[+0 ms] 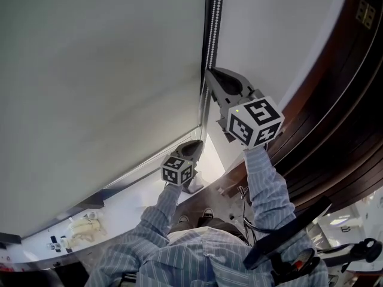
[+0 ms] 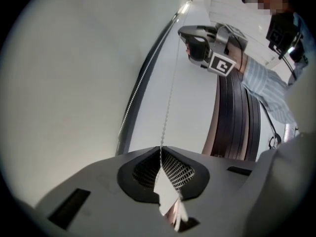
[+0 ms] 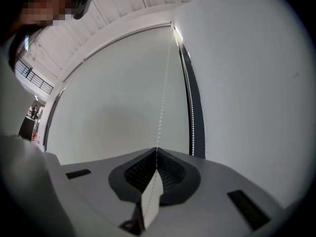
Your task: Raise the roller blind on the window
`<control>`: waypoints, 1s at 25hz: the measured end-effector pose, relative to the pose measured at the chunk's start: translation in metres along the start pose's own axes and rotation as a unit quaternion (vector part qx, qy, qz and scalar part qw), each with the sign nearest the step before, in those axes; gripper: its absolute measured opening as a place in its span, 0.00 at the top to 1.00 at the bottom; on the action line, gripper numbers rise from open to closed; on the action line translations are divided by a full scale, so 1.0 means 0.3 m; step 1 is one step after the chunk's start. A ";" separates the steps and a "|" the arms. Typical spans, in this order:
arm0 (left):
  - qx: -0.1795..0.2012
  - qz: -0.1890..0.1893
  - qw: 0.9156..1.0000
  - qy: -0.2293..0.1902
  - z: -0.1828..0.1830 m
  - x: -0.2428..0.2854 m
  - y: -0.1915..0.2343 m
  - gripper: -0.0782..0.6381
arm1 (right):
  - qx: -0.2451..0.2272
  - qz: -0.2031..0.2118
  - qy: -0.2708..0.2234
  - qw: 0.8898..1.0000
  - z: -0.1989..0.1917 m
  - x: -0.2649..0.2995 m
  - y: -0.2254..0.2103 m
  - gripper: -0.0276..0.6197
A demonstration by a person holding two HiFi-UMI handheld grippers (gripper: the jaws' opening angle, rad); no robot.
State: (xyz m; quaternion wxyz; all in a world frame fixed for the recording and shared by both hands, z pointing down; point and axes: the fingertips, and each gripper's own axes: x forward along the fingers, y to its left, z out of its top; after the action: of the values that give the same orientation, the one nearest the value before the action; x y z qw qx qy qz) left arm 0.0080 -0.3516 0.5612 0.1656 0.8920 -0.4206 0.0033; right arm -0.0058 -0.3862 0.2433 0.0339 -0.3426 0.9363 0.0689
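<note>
The pale grey roller blind (image 1: 102, 70) covers the window. Its white bead chain (image 1: 210, 34) hangs along the dark gap at the blind's right edge. My right gripper (image 1: 209, 78) is the higher one, and its jaws are shut on the chain (image 3: 163, 102), which runs from the pinch point (image 3: 156, 150) up toward the blind's top. A second strand (image 3: 191, 112) hangs beside it. My left gripper (image 1: 200, 143) sits lower, shut on the same chain (image 2: 170, 95) at its tips (image 2: 161, 149). From there the strand rises to the right gripper (image 2: 190, 39).
Dark wooden panelling (image 1: 335, 100) curves down the right side, close to my right sleeve (image 1: 266, 184). A white sill (image 1: 137, 184) runs below the blind, with small items (image 1: 84, 226) on its left part. A white wall (image 1: 269, 34) lies right of the chain.
</note>
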 end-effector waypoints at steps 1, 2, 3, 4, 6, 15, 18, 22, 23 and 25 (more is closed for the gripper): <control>0.005 0.002 1.000 0.015 -0.026 -0.009 0.006 0.88 | -0.004 -0.004 0.002 1.000 -0.003 0.004 0.000 0.95; 0.005 0.008 1.000 0.020 -0.042 -0.028 0.016 0.88 | -0.005 -0.007 0.003 1.000 -0.008 0.007 -0.001 0.95; 0.002 0.020 1.000 0.015 -0.044 -0.055 0.030 0.88 | -0.002 -0.008 0.003 1.000 -0.014 0.009 -0.003 0.95; -0.002 0.033 0.999 0.002 -0.031 -0.089 0.045 0.88 | 0.002 -0.010 0.003 1.000 -0.021 0.012 -0.006 0.95; -0.002 0.055 0.998 -0.026 0.023 -0.156 0.076 0.88 | 0.014 -0.012 0.001 1.000 -0.028 0.016 -0.018 0.95; 0.066 0.052 0.985 -0.150 0.491 -0.349 0.062 0.88 | 0.032 -0.019 0.006 0.999 -0.047 0.032 -0.038 0.95; 0.089 -0.001 0.976 -0.198 0.708 -0.338 -0.032 0.88 | 0.027 -0.023 0.005 0.999 -0.049 0.025 -0.034 0.95; 0.099 -0.094 0.964 -0.229 1.009 -0.286 -0.180 0.73 | 0.019 -0.026 0.011 0.999 -0.069 0.010 -0.014 0.95; 0.108 -0.111 0.962 -0.224 1.073 -0.258 -0.215 0.71 | 0.018 -0.026 0.012 0.999 -0.072 0.006 -0.012 0.95; 0.147 -0.123 0.959 -0.207 1.177 -0.190 -0.267 0.70 | 0.019 -0.028 0.010 0.999 -0.071 0.002 -0.011 0.95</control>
State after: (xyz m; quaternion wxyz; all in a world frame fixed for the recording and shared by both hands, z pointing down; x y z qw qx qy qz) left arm -0.0157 -0.3668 0.1956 -0.0593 0.9325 -0.3276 -0.1401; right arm -0.0044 -0.3925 0.2641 0.0327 -0.3690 0.9277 0.0469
